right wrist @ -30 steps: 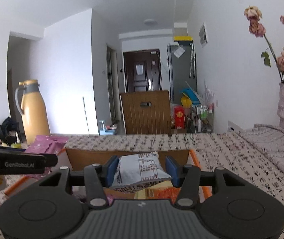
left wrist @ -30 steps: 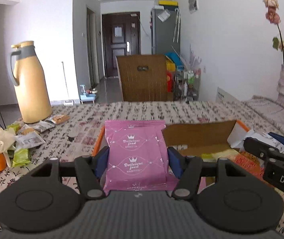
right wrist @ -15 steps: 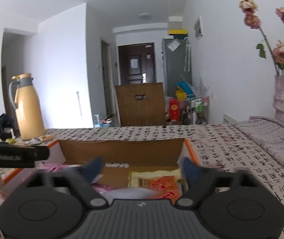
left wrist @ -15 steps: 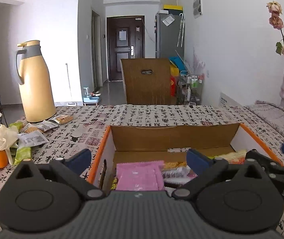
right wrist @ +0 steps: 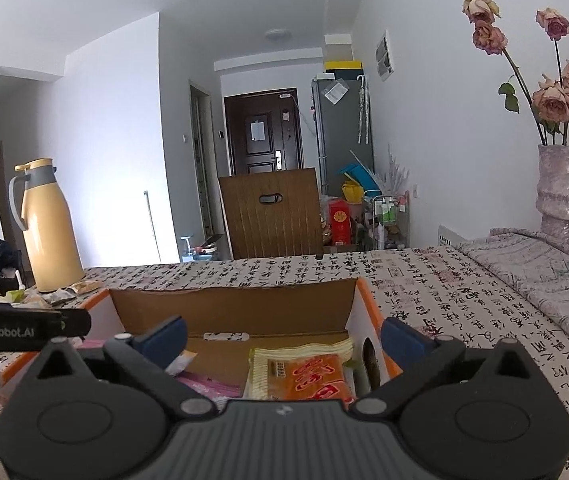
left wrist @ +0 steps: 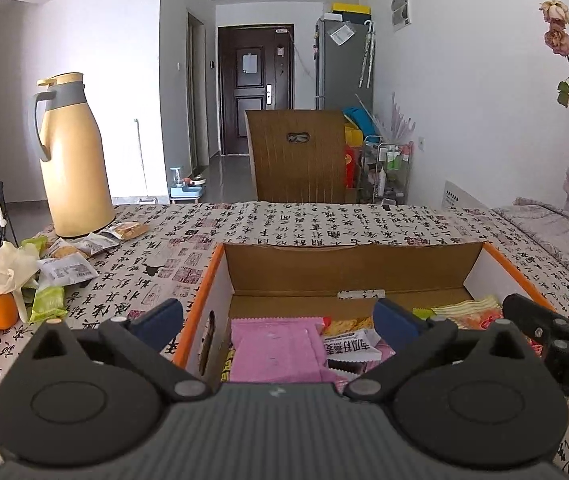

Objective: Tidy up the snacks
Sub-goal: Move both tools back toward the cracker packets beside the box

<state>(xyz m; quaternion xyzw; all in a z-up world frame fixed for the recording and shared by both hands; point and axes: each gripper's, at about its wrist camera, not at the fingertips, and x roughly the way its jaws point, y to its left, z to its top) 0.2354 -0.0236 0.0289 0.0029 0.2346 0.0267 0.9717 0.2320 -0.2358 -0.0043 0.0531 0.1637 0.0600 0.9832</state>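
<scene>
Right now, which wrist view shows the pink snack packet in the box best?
The left wrist view: the pink snack packet lies flat in the box, almost whole, between the open left gripper fingers. The right wrist view shows only a pink sliver behind the open right gripper.

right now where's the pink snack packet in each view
Left wrist: the pink packet lies flat in the box's near left part, low centre of the picture.
Right wrist: only a pink sliver shows, lower left of centre.
Shared landmark: the yellow jug, standing far left.
</scene>
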